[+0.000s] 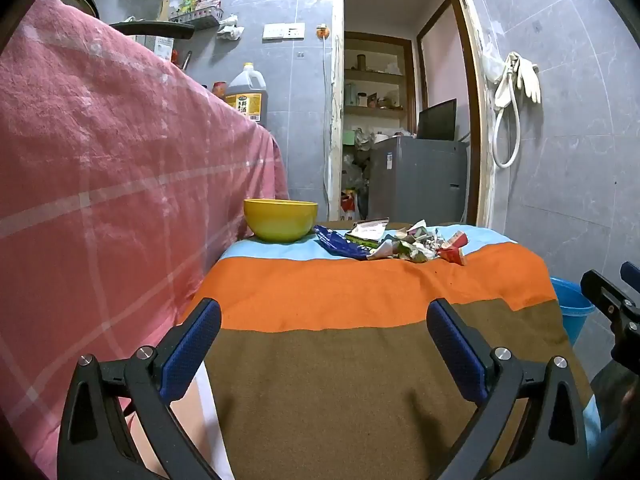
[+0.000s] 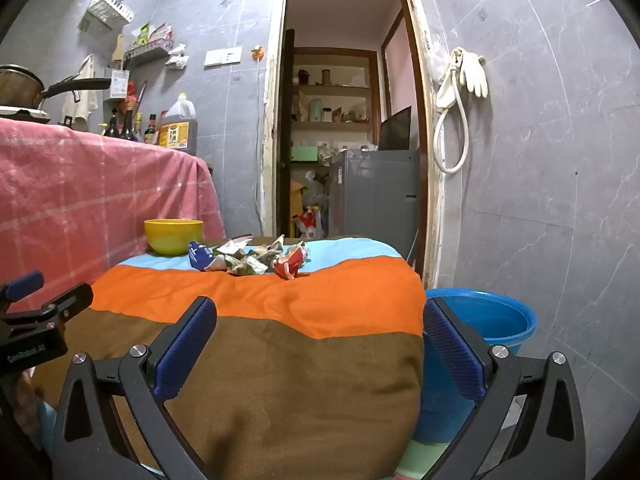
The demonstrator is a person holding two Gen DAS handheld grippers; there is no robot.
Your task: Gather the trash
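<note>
We held our left gripper [image 1: 324,344] and right gripper [image 2: 320,342] low over the near, brown end of the striped cloth [image 1: 360,360], both with fingers spread wide and nothing between them, which suited a start: released jaws are ready to close on whatever we reached first. Just beside the table's right edge stood the blue bucket [image 2: 492,320], below the tabletop, probably placed there so that scraps could be dropped in from above; we judged it the likely bin, though the yellow bowl [image 1: 280,220] could serve as well. Farther off, at the far end on the light-blue stripe, lay the trash [image 1: 392,242]: a heap of crumpled wrappers, a dark blue one toward the bowl and a red one [image 2: 290,264] at the right end. The heap sat well apart from both grippers, so nothing had yet been collected. Beyond it, the open doorway [image 2: 344,120] showed shelves.
</note>
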